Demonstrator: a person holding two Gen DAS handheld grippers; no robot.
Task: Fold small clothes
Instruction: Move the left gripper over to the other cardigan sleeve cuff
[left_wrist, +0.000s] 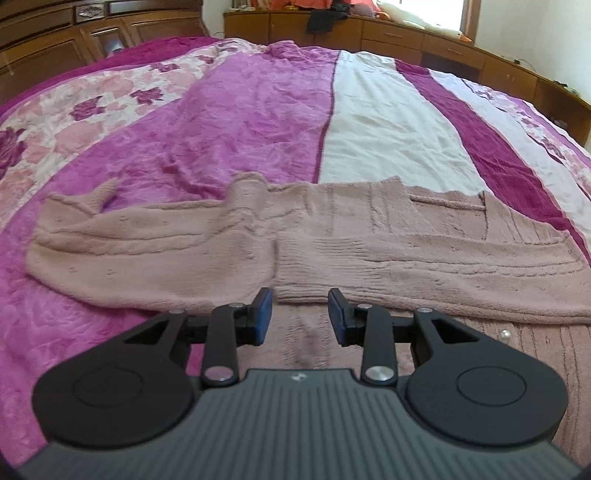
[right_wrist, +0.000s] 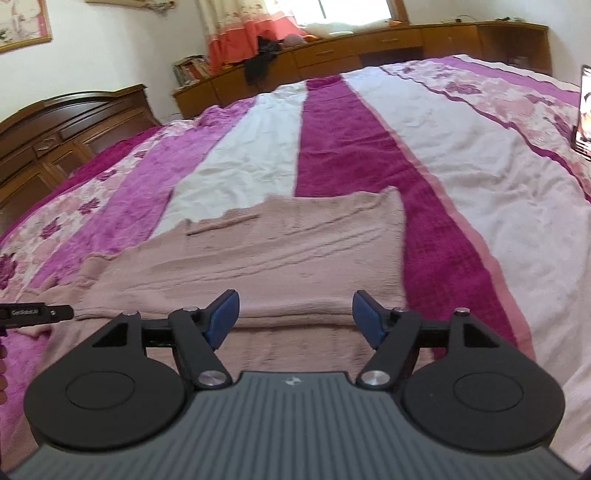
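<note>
Left gripper (left_wrist: 300, 314): hovers low over the near edge of the sweater, pointing along the bed; blue-padded fingers (left_wrist: 263, 312) stand a moderate gap apart, nothing between them.
Right gripper (right_wrist: 293, 317): held level above the sweater's right part — fingers (right_wrist: 223, 317) spread wide, empty.
Sweater (left_wrist: 332, 243): pale pink knit, lying flat across the bedspread (left_wrist: 258, 122), one part folded over itself; a pearl button (left_wrist: 505, 336) shows near the lower right.
Writing: a small white logo mark on each gripper body; a black bar (right_wrist: 37, 314) at the right view's left edge carries lettering — too blurred to read.
</note>
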